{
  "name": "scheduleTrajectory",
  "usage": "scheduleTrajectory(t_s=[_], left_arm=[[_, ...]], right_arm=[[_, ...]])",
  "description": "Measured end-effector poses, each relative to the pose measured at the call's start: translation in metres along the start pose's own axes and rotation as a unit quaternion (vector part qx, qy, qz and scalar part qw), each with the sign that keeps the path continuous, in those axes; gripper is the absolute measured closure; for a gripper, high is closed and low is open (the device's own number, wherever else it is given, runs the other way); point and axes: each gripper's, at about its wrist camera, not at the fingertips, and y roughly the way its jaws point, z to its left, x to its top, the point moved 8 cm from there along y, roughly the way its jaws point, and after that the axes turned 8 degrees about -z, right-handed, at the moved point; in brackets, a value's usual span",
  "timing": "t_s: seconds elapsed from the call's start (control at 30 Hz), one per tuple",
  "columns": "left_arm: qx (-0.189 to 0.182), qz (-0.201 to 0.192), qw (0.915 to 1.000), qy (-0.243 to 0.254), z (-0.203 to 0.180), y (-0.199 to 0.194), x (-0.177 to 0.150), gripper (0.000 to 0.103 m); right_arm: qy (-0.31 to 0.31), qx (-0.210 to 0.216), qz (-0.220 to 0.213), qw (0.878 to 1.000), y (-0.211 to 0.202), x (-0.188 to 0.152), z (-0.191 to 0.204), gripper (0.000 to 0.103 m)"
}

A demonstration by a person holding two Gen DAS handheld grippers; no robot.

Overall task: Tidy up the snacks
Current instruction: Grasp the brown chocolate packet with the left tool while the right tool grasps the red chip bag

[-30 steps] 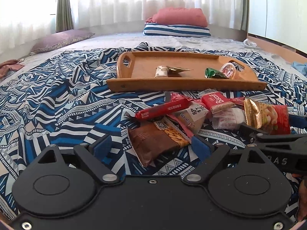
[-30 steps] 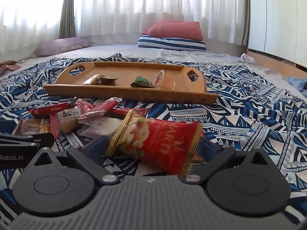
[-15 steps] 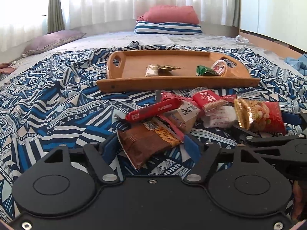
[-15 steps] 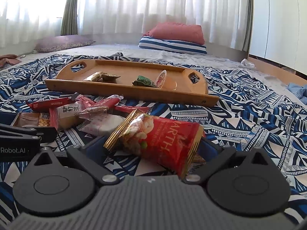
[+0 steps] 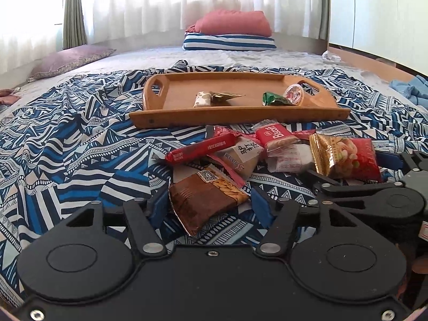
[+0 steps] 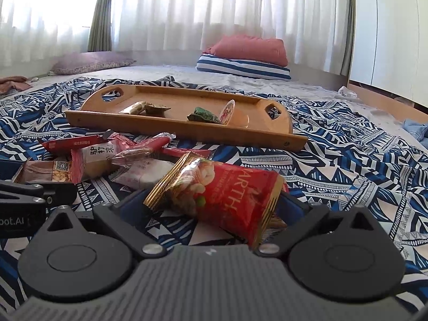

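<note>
A brown snack packet (image 5: 203, 200) lies between the blue pads of my left gripper (image 5: 208, 206), whose jaws are closing, with both pads against the packet's sides. My right gripper (image 6: 214, 208) is shut on a red and gold packet (image 6: 227, 192), which sits tilted between its fingers; that red packet (image 5: 350, 157) also shows at the right of the left wrist view. Between the two lie several loose snacks: a long red bar (image 5: 200, 147), a beige packet (image 5: 240, 155) and a red biscuit pack (image 5: 275, 135).
A wooden tray (image 5: 187, 119) with cut-out handles rests on the blue patterned bedspread (image 5: 67, 147) beyond the pile. It holds a few small snacks and a jelly cup (image 5: 294, 93). Pillows (image 5: 230, 34) lie at the far end, and a wooden ledge (image 5: 369, 64) runs along the right.
The left gripper's pads have drawn in from well apart until they meet the brown packet's sides. The right gripper keeps its hold on the red packet and has hardly shifted.
</note>
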Motion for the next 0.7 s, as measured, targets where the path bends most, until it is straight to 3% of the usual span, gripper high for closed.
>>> scheduleTrajectory(t_s=[0.37, 0.7], left_arm=[[-0.003, 0.003, 0.9999, -0.013, 0.002, -0.020, -0.001, 0.041], [0.005, -0.006, 0.9999, -0.010, 0.005, -0.043, 0.002, 0.041]], right_arm=[[0.006, -0.016, -0.012, 1.000, -0.006, 0.002, -0.003, 0.001], [0.031, -0.018, -0.013, 0.999, -0.024, 0.006, -0.007, 0.029]])
